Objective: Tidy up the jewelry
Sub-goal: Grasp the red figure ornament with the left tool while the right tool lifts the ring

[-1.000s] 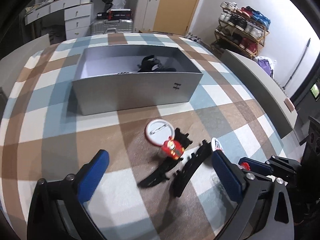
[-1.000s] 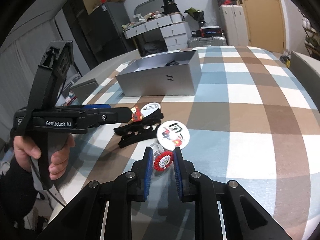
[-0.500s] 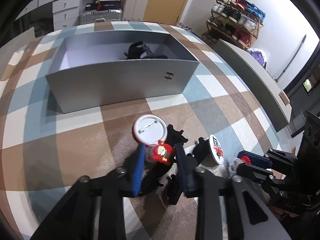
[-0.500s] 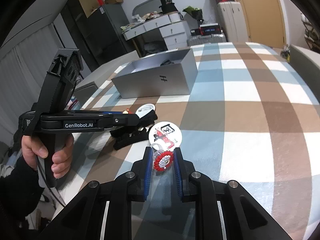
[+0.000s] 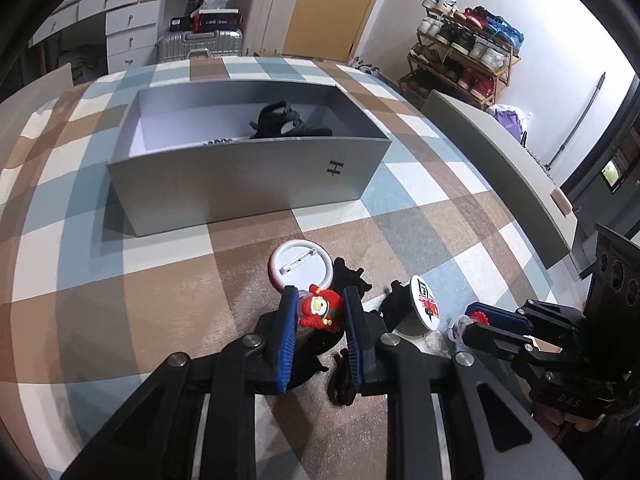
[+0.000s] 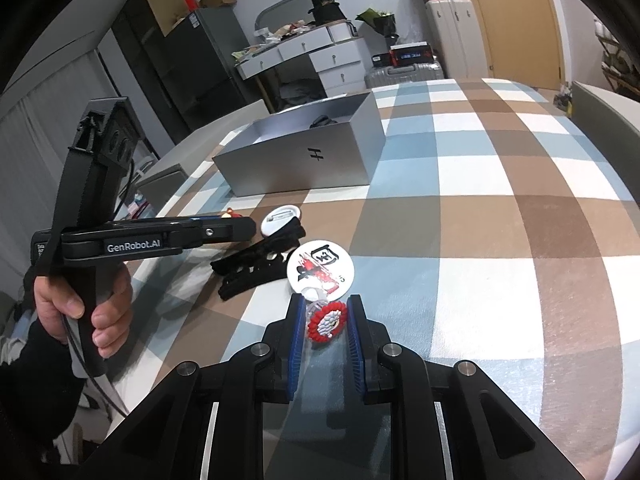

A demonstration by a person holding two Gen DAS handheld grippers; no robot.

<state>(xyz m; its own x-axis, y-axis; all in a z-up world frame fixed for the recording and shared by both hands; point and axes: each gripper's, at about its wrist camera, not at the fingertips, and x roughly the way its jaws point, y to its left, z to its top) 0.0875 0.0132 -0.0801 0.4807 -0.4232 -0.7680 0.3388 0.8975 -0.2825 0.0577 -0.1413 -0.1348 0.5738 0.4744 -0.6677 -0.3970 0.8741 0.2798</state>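
My left gripper point(image 5: 319, 312) is shut on a small red figure charm point(image 5: 319, 310) and holds it just above the checked tablecloth. My right gripper point(image 6: 326, 322) is shut on a red and white round hair clip point(image 6: 326, 322); it also shows in the left wrist view point(image 5: 478, 317). An open silver box point(image 5: 248, 184) stands farther back with a dark item point(image 5: 280, 118) inside. A white badge, back side up point(image 5: 301, 265), a printed badge point(image 6: 319, 266) and black hair clips point(image 6: 256, 270) lie between the grippers and the box.
The checked tablecloth point(image 6: 500, 216) covers the whole table. Grey chair backs point(image 5: 500, 164) stand along the right edge. Drawers, suitcases and a shoe rack stand beyond the table.
My left gripper has closed on the red charm and lifted it slightly. My right gripper keeps its hold on the red and white clip and has risen a little.
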